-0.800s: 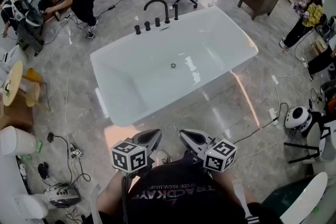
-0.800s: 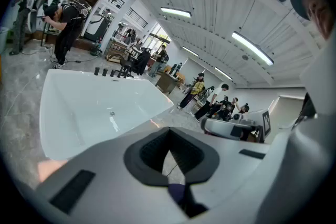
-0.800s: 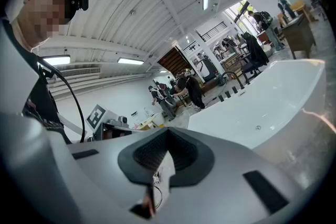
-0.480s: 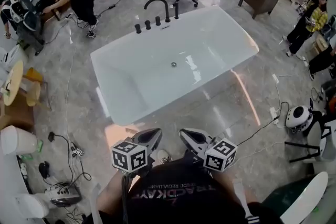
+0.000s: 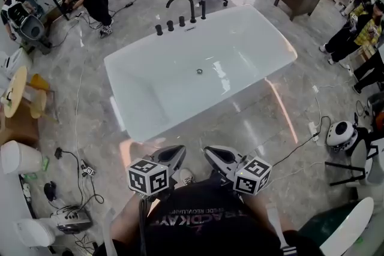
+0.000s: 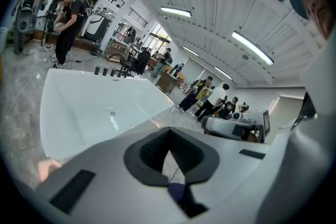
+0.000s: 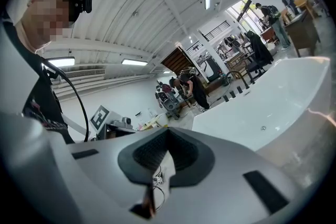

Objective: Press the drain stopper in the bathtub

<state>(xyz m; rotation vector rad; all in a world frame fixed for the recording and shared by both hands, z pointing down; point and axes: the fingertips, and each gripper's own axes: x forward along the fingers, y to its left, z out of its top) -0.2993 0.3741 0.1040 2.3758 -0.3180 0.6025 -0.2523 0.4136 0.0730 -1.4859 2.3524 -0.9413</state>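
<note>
Not begun, by the look of it. No touch yet on the drain stopper (image 5: 199, 71), down in the middle of the bathtub (image 5: 135, 99) floor. Both closed with nothing inside: left gripper (image 5: 173, 154) and right gripper (image 5: 213, 154), low by the body, well apart from the tub. Left to do: reach in and press. Counted: one bathtub, one stopper, one black tap (image 5: 191, 12), two grippers.

Left gripper (image 5: 172, 156), right gripper (image 5: 215, 156) side by side, fingers (image 6: 147, 150) together.
</note>
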